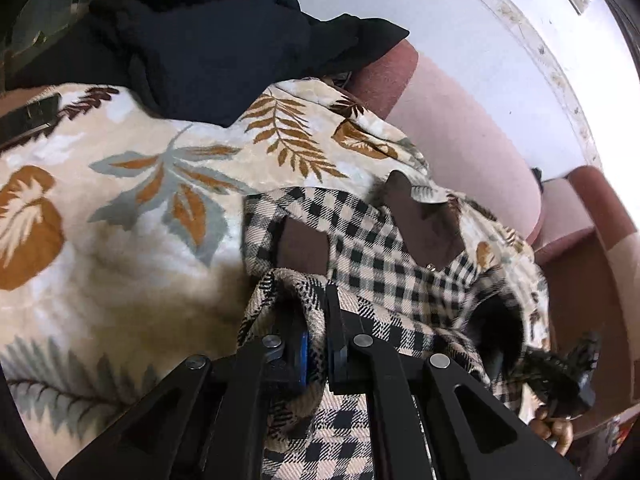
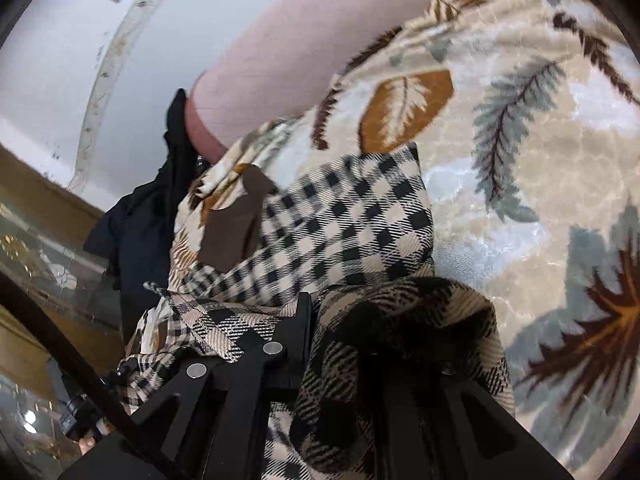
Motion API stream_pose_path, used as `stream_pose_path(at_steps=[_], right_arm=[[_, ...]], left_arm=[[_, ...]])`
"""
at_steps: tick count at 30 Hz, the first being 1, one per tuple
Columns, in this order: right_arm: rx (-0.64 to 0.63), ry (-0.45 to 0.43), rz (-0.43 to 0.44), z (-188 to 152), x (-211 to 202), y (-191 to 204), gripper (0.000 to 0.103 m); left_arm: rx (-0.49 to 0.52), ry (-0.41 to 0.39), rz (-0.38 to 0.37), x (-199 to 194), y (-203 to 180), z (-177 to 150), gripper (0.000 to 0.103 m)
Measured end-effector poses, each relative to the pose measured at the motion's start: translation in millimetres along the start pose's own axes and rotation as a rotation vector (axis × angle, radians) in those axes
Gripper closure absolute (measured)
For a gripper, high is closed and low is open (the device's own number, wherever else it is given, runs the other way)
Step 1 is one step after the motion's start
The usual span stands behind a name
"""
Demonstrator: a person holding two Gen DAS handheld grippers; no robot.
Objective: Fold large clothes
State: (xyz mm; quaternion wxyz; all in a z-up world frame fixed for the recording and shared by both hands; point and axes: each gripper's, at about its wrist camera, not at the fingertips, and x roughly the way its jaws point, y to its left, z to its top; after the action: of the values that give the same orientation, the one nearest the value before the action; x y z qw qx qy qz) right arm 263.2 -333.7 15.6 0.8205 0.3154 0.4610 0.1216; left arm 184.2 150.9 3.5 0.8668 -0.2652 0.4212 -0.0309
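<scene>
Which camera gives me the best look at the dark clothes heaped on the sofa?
The left wrist view: the dark clothes fill its upper left, lying on the leaf blanket. The right wrist view shows only a narrow strip of them at the blanket's far edge.

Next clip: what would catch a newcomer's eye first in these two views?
The checked garment, bunched low in the middle of both views, with each gripper, left and right, clamped on a fold of it. Beneath it spreads a leaf-print blanket over a pink sofa. A dark cloth is heaped at the top left of the left view.
</scene>
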Motion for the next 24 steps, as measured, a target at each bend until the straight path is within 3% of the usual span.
stream_pose_path(at_steps=[3, 7, 11, 14, 16, 20, 24], right_arm=[[0.052, 0.011, 0.045, 11, 7, -13, 0.084], [0.114, -0.054, 0.086, 27, 6, -23, 0.052], [0.157, -0.102, 0.095, 41, 7, -32, 0.046], [0.174, -0.121, 0.083, 48, 8, -40, 0.045], [0.179, -0.123, 0.073, 49, 10, -43, 0.045], [0.154, -0.121, 0.056, 50, 10, -40, 0.045], [0.102, -0.143, 0.03, 49, 6, -27, 0.043]], left_arm=[[-0.074, -0.009, -0.097, 3, 8, 8, 0.096], [-0.206, -0.012, -0.241, 14, 20, 20, 0.081], [-0.231, -0.013, -0.245, 27, 21, 26, 0.08], [-0.285, -0.05, -0.27, 24, 31, 32, 0.062], [-0.333, -0.101, -0.279, 15, 41, 35, 0.044], [-0.359, -0.115, -0.244, 10, 51, 41, 0.043], [-0.302, -0.096, -0.157, 8, 45, 39, 0.042]])
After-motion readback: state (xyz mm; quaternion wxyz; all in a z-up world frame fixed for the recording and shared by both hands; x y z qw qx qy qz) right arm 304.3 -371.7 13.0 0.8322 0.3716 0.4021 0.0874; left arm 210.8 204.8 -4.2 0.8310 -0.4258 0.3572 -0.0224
